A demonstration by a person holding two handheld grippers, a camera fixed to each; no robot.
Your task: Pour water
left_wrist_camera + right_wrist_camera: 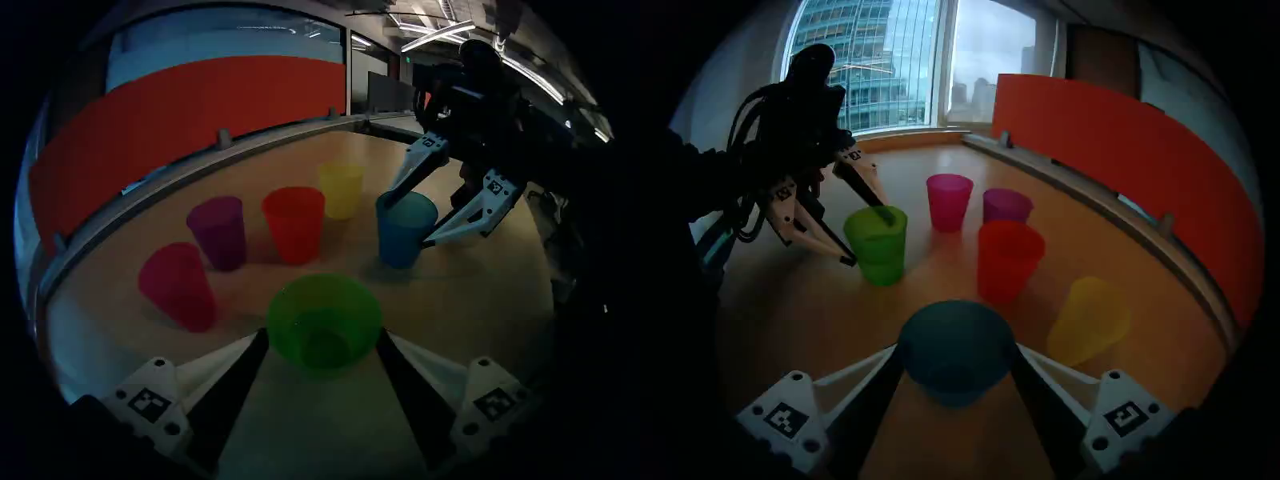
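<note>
A green cup (324,312) stands upright on the wooden table (480,288), with my left gripper (322,340) shut on it, one finger on each side. Farther off, a blue cup (404,240) sits between the fingers of my right gripper (408,218). In the right gripper view, the blue cup (956,340) is held close by my right gripper (957,356), and the left gripper (867,236) grips the green cup (880,256). Both cups are upright. I cannot make out water in either.
A pink cup (178,286), a purple cup (218,232), a red cup (294,224) and a yellow cup (341,190) stand in a curved row between the two held cups. A red partition (200,112) lines the table's far edge. Windows (872,64) lie behind the person's dark sleeve (688,192).
</note>
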